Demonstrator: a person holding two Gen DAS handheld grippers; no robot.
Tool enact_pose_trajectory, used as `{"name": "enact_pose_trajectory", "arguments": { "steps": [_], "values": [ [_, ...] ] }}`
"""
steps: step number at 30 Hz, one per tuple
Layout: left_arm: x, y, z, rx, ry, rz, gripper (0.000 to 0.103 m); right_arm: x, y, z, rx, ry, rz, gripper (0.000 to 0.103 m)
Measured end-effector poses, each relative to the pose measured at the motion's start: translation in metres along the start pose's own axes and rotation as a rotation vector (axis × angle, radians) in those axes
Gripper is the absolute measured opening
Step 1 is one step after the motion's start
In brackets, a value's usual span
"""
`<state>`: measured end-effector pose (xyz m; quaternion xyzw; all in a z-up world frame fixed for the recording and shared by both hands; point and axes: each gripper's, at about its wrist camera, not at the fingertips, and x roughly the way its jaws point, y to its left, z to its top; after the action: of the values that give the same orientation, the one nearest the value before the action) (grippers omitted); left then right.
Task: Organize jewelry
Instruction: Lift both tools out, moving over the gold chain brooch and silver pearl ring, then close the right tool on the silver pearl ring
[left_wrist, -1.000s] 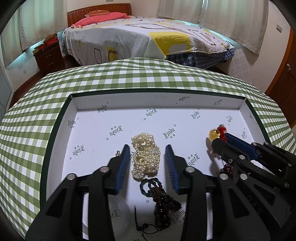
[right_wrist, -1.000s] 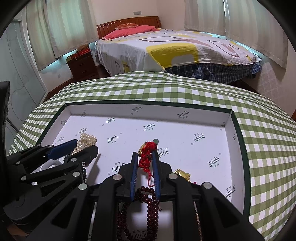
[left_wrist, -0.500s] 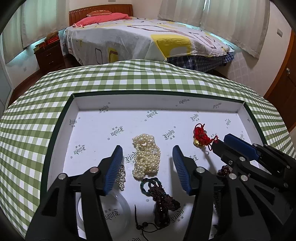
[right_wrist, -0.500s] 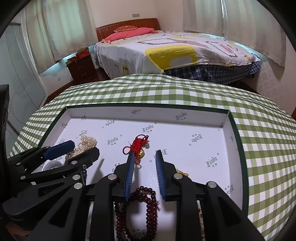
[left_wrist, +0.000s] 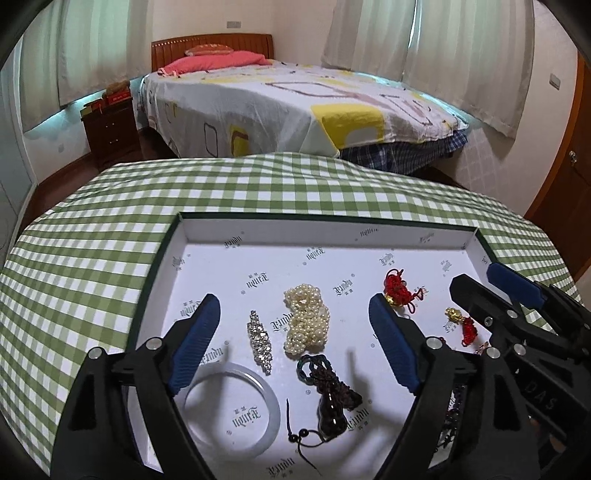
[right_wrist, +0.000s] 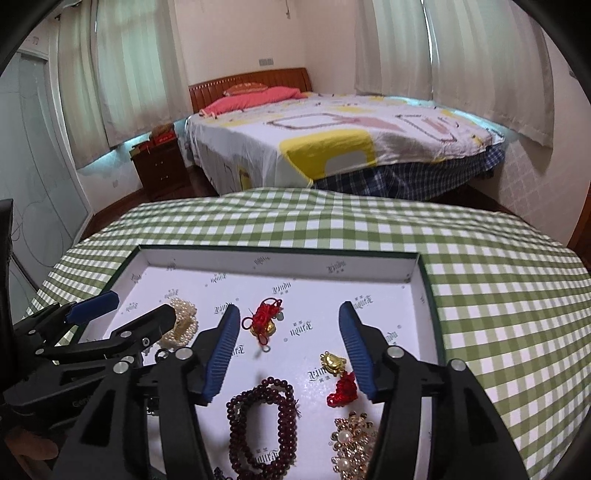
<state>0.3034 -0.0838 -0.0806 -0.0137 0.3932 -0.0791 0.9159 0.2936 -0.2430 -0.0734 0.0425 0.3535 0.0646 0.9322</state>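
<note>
Left wrist view first: your left gripper (left_wrist: 291, 343) hangs above the white tray (left_wrist: 325, 240) with its jaws spread wide and nothing between them. Below it lie the pearl strand (left_wrist: 306, 319), a rhinestone clip (left_wrist: 259, 341), a pale bangle (left_wrist: 231, 408) and a dark corded pendant (left_wrist: 330, 393), each in its own spot and apart from the rest. The red knot charm (left_wrist: 399, 288) sits off to the right.

Over to the right wrist view: your right gripper (right_wrist: 290, 345) is also parted and empty, with the same red knot charm (right_wrist: 265, 320) lying free on the tray (right_wrist: 413, 269) ahead of the fingers. Nearer you are the dark red bead bracelet (right_wrist: 264, 424), a gold charm on red cord (right_wrist: 338, 374) and a pearl brooch (right_wrist: 352, 448).

I'd judge you well along: everything visible is inside, spaced out. Whether more remains outside, the views don't show.
</note>
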Motion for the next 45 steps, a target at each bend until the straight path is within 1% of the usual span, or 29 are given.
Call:
{"name": "enact_pose_trajectory", "arguments": {
  "steps": [1, 2, 4, 6, 12, 15, 20, 24, 30, 36, 40, 45],
  "values": [
    [-0.003, 0.001, -0.001, -0.004, -0.007, 0.003, 0.084, -0.002, 0.0, 0.0, -0.002, -0.007, -0.003, 0.063],
    [-0.006, 0.002, -0.002, -0.009, -0.017, 0.008, 0.087, -0.006, -0.001, 0.0, -0.004, -0.017, -0.004, 0.065],
    [-0.015, 0.004, -0.004, -0.018, -0.044, 0.013, 0.09, -0.011, -0.002, 0.0, 0.002, -0.03, 0.0, 0.07],
    [-0.022, 0.004, -0.007, -0.019, -0.062, 0.008, 0.091, -0.017, -0.004, -0.001, 0.005, -0.042, -0.003, 0.071],
    [-0.045, 0.0, -0.014, 0.0, -0.087, 0.015, 0.091, -0.035, -0.005, -0.007, 0.009, -0.067, -0.008, 0.071],
    [-0.061, -0.001, -0.02, -0.001, -0.116, 0.016, 0.091, -0.045, -0.006, -0.011, 0.004, -0.083, -0.01, 0.071],
    [-0.087, -0.001, -0.036, -0.019, -0.17, 0.009, 0.091, -0.068, -0.005, -0.027, -0.012, -0.117, -0.023, 0.071],
    [-0.105, 0.0, -0.054, -0.031, -0.189, 0.008, 0.091, -0.083, -0.008, -0.044, -0.012, -0.13, -0.031, 0.071],
    [-0.119, 0.006, -0.085, -0.055, -0.175, 0.012, 0.091, -0.1, -0.012, -0.071, -0.007, -0.131, -0.044, 0.071],
    [-0.126, 0.013, -0.113, -0.071, -0.156, 0.032, 0.091, -0.111, -0.013, -0.099, -0.029, -0.131, -0.077, 0.071],
    [-0.126, 0.019, -0.131, -0.081, -0.125, 0.046, 0.091, -0.109, -0.02, -0.112, -0.015, -0.105, -0.085, 0.071],
    [-0.123, 0.025, -0.141, -0.1, -0.089, 0.05, 0.091, -0.102, -0.028, -0.117, 0.009, -0.073, -0.096, 0.071]
  ]
}}
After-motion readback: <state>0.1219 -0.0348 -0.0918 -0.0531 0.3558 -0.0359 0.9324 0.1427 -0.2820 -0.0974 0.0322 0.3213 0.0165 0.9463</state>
